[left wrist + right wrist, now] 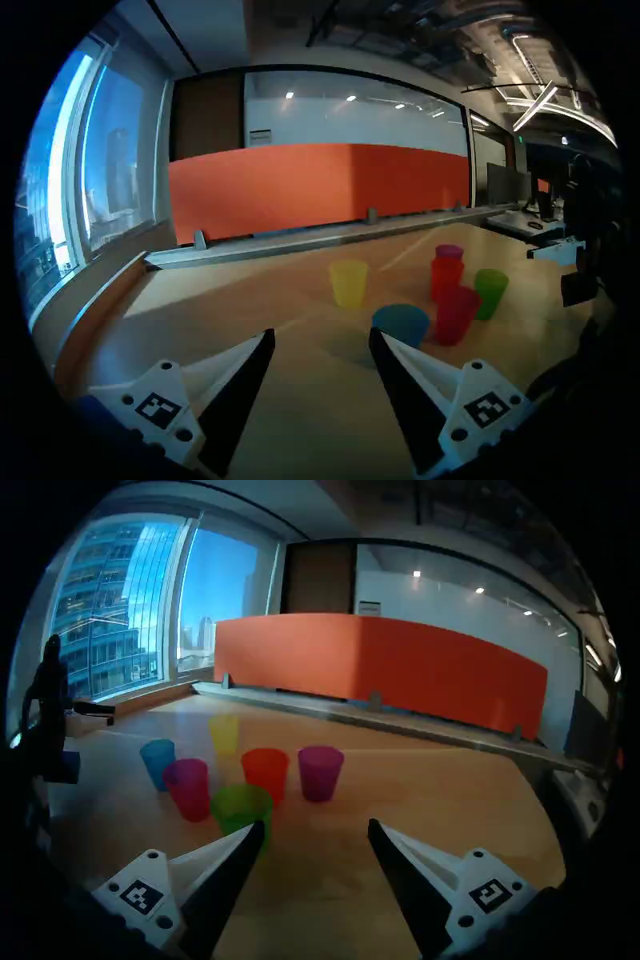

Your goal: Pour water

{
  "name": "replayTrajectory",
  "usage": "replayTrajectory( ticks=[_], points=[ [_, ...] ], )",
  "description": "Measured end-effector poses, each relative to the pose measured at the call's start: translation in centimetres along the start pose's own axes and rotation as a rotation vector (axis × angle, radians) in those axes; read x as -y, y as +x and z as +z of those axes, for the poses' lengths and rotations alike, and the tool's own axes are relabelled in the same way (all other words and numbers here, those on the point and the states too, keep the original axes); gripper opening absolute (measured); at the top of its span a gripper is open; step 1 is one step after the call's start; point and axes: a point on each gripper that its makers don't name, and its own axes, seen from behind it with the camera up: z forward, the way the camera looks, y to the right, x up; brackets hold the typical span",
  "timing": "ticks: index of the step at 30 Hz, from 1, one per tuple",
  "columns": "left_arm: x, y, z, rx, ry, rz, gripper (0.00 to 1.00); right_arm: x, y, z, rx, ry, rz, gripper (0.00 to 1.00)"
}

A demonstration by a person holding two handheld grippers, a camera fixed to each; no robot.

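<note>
In the left gripper view, a window [96,184] fills the left edge, with the buildings outside blurred. The left gripper [321,332] sits at the bottom centre with its two fingers spread apart and nothing between them. Each finger carries a black-and-white square marker [157,409], a pattern rather than writing.

On the pale wooden table [240,304], right of centre, the cups stand in a loose group: a yellow cup [349,282], then a blue cup [400,320] whose base is cut off by the right finger. Next come a red cup [445,276] and a magenta cup [456,314] in front of it. A purple cup [449,251] shows just its rim behind the red one, and a green cup [490,292] is farthest right. Whether any cup holds water cannot be told.

A small sign [258,138] above the orange partition [320,188] is too small to read. A dark shape [578,264] at the right edge is too dim to make out.

In the right gripper view, a dark silhouette [46,704] is cut off at the left edge. The cups sit left of centre and the green cup [240,804] is partly hidden by the left finger. The right gripper [316,824] is also spread wide and holds nothing.
</note>
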Motion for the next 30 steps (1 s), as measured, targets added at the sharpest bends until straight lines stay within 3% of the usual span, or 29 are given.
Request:
replayTrajectory(
  ticks=[12, 24, 30],
  points=[
    [1.7, 4.7, -1.2, -0.155, 0.104, -0.008, 0.87, -3.0, 5.0, -0.1, -0.177, -0.132, 0.035, 1.00],
    [3.4, 7.3, -1.8, -0.243, 0.178, -0.061, 0.87, -6.5, 10.0, -1.7, -0.375, -0.279, 0.091, 1.00],
    [3.6, 7.7, -1.5, -0.261, 0.197, -0.088, 0.87, -8.1, 10.0, -2.2, -0.410, -0.351, 0.122, 1.00]
  ],
)
